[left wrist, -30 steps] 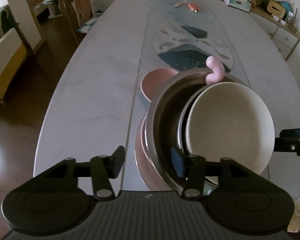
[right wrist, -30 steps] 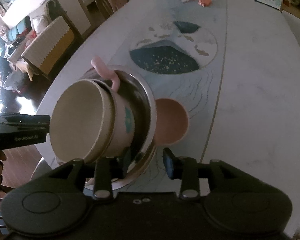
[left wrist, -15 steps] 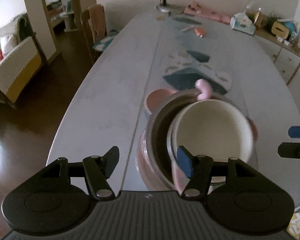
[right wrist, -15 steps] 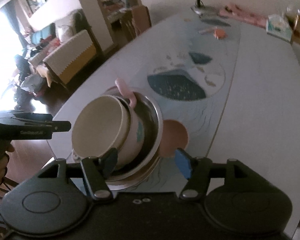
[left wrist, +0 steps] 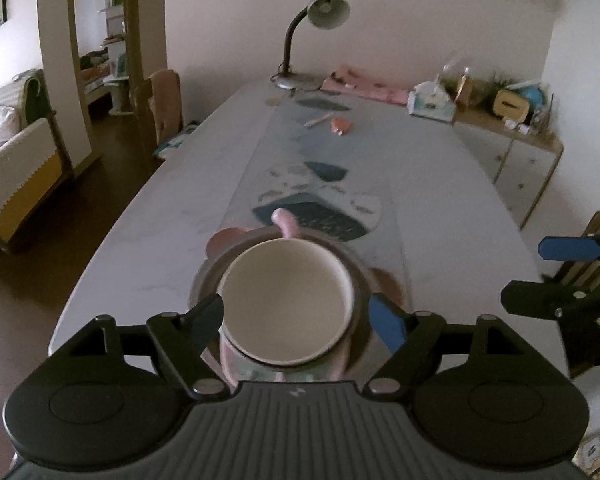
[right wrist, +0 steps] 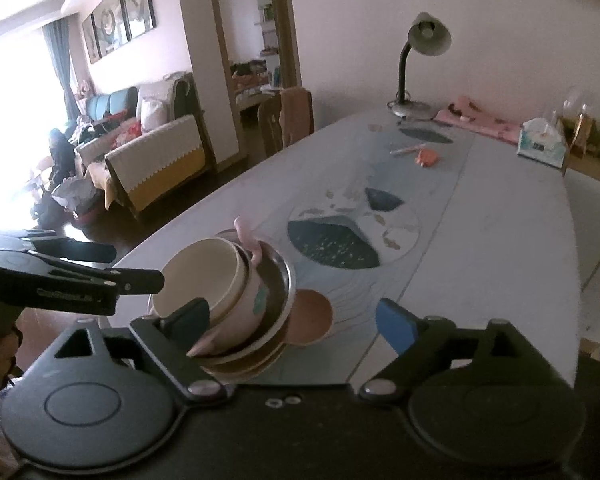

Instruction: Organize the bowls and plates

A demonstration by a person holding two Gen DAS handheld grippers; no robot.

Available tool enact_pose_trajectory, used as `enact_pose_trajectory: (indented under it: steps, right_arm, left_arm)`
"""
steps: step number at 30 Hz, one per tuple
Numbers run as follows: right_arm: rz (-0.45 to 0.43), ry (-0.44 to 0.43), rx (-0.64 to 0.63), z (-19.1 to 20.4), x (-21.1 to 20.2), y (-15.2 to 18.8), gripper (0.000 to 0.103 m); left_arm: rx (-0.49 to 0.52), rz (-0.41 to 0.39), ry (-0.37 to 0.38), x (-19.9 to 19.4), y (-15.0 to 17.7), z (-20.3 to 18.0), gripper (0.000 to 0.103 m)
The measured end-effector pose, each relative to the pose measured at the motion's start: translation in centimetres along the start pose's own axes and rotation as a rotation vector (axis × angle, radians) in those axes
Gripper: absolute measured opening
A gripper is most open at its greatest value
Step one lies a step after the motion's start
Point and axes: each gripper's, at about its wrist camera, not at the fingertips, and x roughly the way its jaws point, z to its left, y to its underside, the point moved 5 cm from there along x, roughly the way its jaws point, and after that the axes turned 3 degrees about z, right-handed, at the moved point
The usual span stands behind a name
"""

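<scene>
Daylight from a living room washes over a long pale desk [left wrist: 452,208] with a patterned runner, a gooseneck lamp [left wrist: 320,32] at its far end. Near the front edge stands a nested stack: a cream bowl [left wrist: 288,300] sits inside a pink handled cup [right wrist: 244,304], its pink handle [left wrist: 285,222] curling up at the far side; both rest in a stainless steel bowl [right wrist: 280,292] on top of pink plates [right wrist: 244,364]. A small pink dish [right wrist: 312,316] lies on the desk just beside the stack.

From the left wrist view, the left gripper [left wrist: 296,316] hangs above the stack with its jaws spread wide on either side of the cream bowl, holding nothing. The right gripper [right wrist: 296,320] is likewise spread wide and empty, its left finger in front of the stack.

The crockery looks rigid, glazed and breakable, and probably slippery under narrow pads. The steel bowl would be light but slick, and would ring against the plates. As a whole the stack is likely heavy and sits tilted in the right wrist view, so lifting it in one go risks sliding. A rim pinch on one piece at a time, or the cup's handle, seems the safest hold.
</scene>
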Motion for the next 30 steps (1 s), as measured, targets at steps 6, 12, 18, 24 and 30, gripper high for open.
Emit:
enact_pose_trajectory:
  steps: [6,12,18,24,30]
  right_arm:
    - [-0.069,0.015,0.022,-0.9,-2.1,0.5,0.102]
    - [-0.118,0.03,0.032,-1.3,-3.6,1.0,0.103]
    - [-0.124,0.016,0.074,-1.5,-4.2,1.8,0.103]
    - [-0.116,-0.004,0.08,-0.9,-4.7,2.3,0.103]
    - [-0.117,-0.011,0.086,-0.1,-5.3,2.7,0.103]
  left_arm:
    - [-0.05,-0.041,0.025,-1.5,0.6,-1.2,0.081]
    - [-0.069,-0.098,0.029,-3.1,1.0,-1.8,0.086]
    - [-0.108,-0.107,0.027,-4.0,2.0,-2.0,0.094]
    - [-0.117,-0.11,0.004,-4.8,2.9,-2.1,0.103]
    - [-0.097,-0.111,-0.032,-5.5,3.4,-2.4,0.103]
